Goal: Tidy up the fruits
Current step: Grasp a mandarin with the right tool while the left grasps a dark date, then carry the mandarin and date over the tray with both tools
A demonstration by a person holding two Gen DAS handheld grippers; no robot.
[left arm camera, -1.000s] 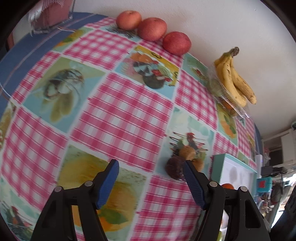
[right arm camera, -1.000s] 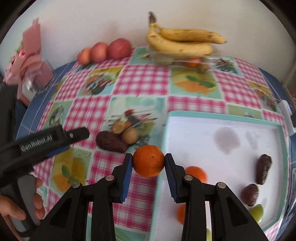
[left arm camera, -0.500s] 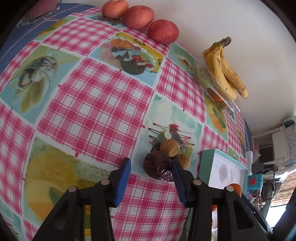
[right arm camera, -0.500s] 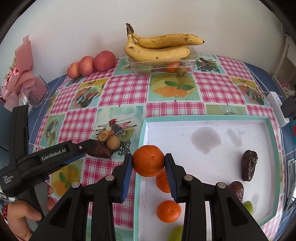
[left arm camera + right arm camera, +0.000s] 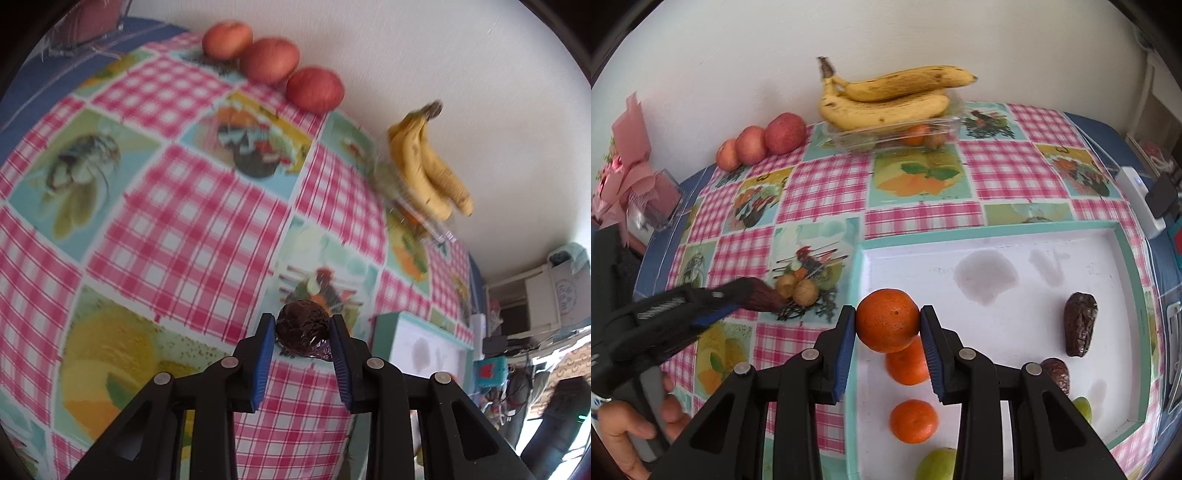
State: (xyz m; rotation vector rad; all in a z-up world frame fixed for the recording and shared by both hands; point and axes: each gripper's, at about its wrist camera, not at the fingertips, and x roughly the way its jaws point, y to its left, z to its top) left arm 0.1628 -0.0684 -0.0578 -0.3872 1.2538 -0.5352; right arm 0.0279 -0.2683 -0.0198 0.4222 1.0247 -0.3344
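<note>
Dates first: the left gripper (image 5: 303,332) has its blue pads pressed on both sides of a dark wrinkled date (image 5: 303,328), pinched right at the fingertips. From the right wrist camera that same date (image 5: 762,295) sits low at the tablecloth (image 5: 831,184), just left of two small tan fruits (image 5: 798,288) which lie just left of the tray; whether it touches the cloth, I cannot tell. A hand (image 5: 631,432) grips the left gripper's handle.

Over to the right gripper (image 5: 888,325): it is clamped on a mandarin (image 5: 886,319), squeezed between both pads and hanging over the tray's (image 5: 997,229) left part, just inside the teal rim.

Inside the tray now. Two more mandarins lie on the white floor below the held one, one (image 5: 907,365) partly hidden behind it, the other (image 5: 913,421) nearer the camera. A green fruit (image 5: 938,463) sits at the tray's near edge. Toward the tray's right side, one dark date (image 5: 1080,323) lies lengthwise, a second (image 5: 1056,371) peeks out behind the gripper finger, and another green fruit (image 5: 1082,406) shows beside it.

Beyond the tray, against the wall, a clear plastic box (image 5: 886,134) holds small fruits, with a banana bunch (image 5: 886,96) resting on top. Left of that box, three red apples (image 5: 761,142) line up along the wall.
</note>
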